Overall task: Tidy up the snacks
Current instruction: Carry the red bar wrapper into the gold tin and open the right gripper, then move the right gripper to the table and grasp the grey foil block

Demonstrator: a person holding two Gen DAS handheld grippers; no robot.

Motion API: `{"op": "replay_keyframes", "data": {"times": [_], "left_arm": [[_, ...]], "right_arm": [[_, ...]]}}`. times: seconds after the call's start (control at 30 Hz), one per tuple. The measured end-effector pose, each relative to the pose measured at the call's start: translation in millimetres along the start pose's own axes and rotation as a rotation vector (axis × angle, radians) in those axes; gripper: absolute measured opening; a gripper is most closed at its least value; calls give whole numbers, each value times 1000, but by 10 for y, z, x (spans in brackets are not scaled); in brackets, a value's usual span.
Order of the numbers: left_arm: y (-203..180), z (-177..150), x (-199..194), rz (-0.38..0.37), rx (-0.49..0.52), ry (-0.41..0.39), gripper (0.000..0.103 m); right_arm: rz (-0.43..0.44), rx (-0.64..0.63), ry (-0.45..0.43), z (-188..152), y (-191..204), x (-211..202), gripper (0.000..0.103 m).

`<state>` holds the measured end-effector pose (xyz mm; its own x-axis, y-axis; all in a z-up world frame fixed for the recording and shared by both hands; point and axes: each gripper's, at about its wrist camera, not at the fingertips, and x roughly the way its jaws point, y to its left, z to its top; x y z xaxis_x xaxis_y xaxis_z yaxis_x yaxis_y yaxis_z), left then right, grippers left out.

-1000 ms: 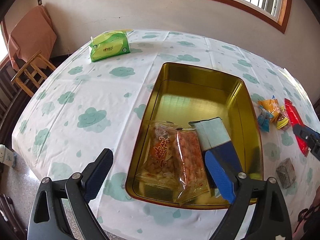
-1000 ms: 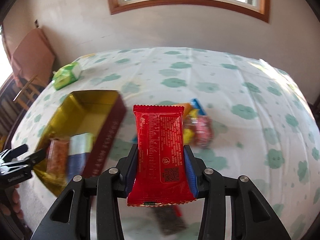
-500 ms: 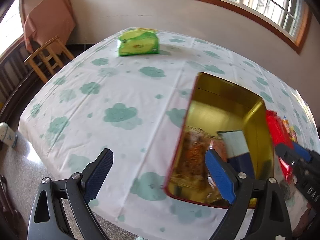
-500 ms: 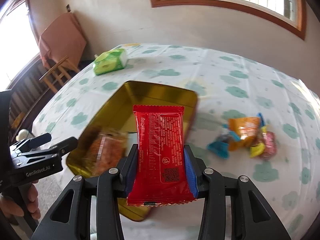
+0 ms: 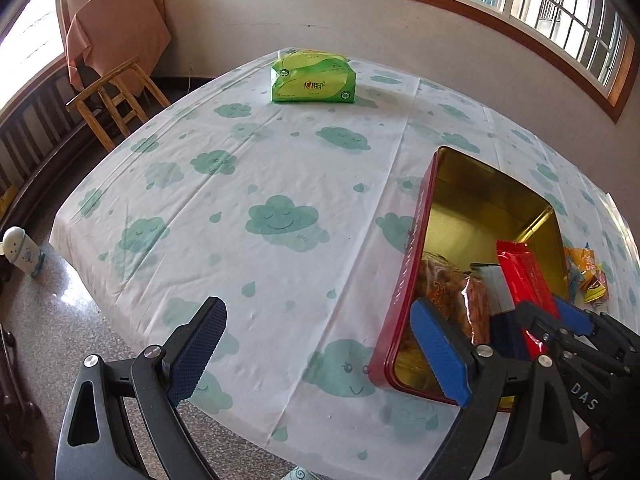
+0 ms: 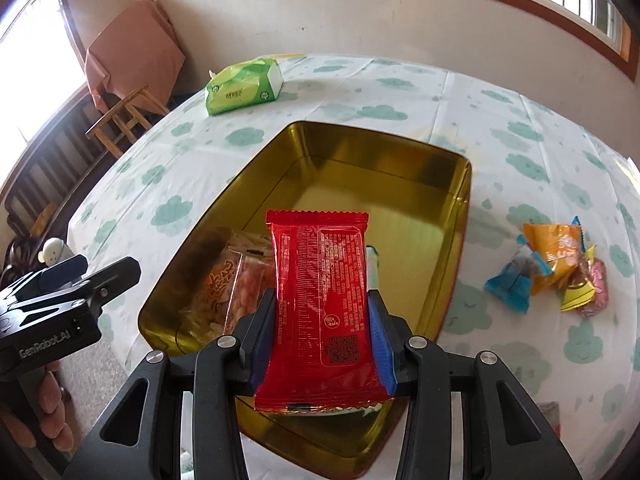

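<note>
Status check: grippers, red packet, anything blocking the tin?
Left gripper open, empty. Right gripper shut on red packet, held over gold tin. Two snacks already inside; far end free.

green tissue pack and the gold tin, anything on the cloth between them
Nothing. In the right wrist view, only bare cloud-print tablecloth lies between the green tissue pack and the gold tin's far rim.

The counter (image 6: 400,80) wears a white cloth printed with green clouds. On it sit a green tissue pack (image 6: 242,86) near the far edge, a gold tin (image 6: 460,240) in the middle, and a cluster of wrapped candies (image 6: 552,268) right of the tin, apart from it.
</note>
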<state>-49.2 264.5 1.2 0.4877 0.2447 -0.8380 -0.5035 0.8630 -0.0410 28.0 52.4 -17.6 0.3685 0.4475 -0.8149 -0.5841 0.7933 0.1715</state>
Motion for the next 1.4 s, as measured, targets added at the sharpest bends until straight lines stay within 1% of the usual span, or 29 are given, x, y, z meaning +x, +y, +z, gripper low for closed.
{"op": "replay_keyframes", "data": {"times": [0.37, 0.6, 0.8, 1.03, 1.2, 1.23, 1.4], "left_arm": [[-25, -17, 40, -2, 11, 11, 92], [-69, -25, 31, -10, 19, 13, 92], [-122, -29, 2, -16, 29, 9, 92], [-231, -33, -80, -33, 47, -4, 92], [-336, -47, -123, -48, 74, -8, 92], [-362, -53, -130, -50, 82, -9, 92], [-486, -60, -139, -66, 106, -5, 92]], "right_arm": [[0, -6, 49, -61, 17, 178, 44], [-1, -29, 46, -81, 39, 187, 46], [37, -26, 13, -87, 13, 62, 48], [76, -27, -46, -119, -110, -248, 49], [37, -35, -79, -208, -394, -513, 49], [18, -31, -80, -234, -475, -554, 49], [-75, -19, -52, -402, -898, -657, 52]]}}
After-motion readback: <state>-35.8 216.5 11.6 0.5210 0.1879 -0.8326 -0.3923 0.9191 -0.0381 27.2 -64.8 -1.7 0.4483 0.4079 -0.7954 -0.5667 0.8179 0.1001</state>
